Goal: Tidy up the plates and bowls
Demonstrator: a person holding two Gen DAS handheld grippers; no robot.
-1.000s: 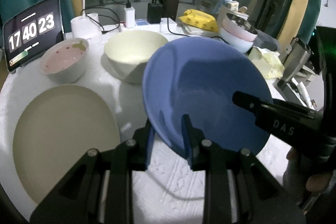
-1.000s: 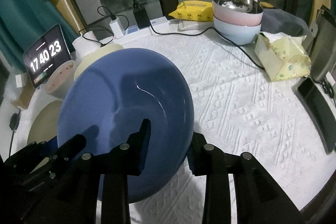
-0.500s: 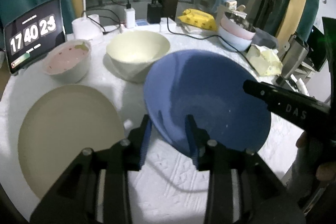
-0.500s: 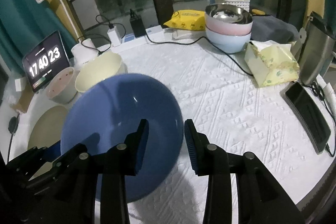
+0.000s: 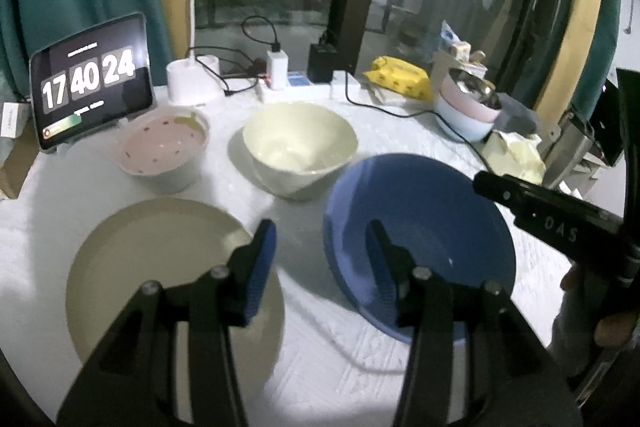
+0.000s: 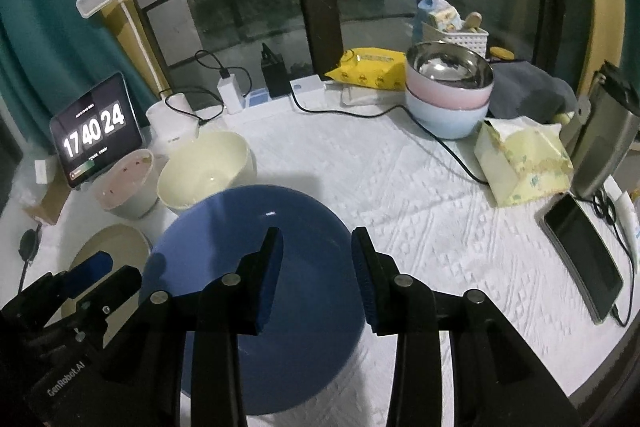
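A deep blue plate (image 5: 432,227) (image 6: 240,267) lies on the white cloth, right of a beige plate (image 5: 160,267) (image 6: 116,243). My left gripper (image 5: 320,259) hovers over the blue plate's left rim. Its jaws are opening, and the rim lies below the gap with neither pad touching it. My right gripper (image 6: 318,263) hangs open above the plate's right side and shows as a black bar (image 5: 544,223) in the left wrist view. Behind stand a cream bowl (image 5: 300,147) (image 6: 208,171) and a pink bowl (image 5: 164,147) (image 6: 124,183).
A tablet clock (image 5: 92,79) and a lamp base (image 5: 192,83) stand at the back left, with chargers and cables along the window. Stacked bowls (image 6: 448,95), a tissue pack (image 6: 524,163), a phone (image 6: 584,255) and a metal flask (image 6: 604,139) crowd the right.
The blue plate, held tilted between both grippers before, now lies on the cloth. The left jaws have widened off its rim, and both grippers have risen away from it.
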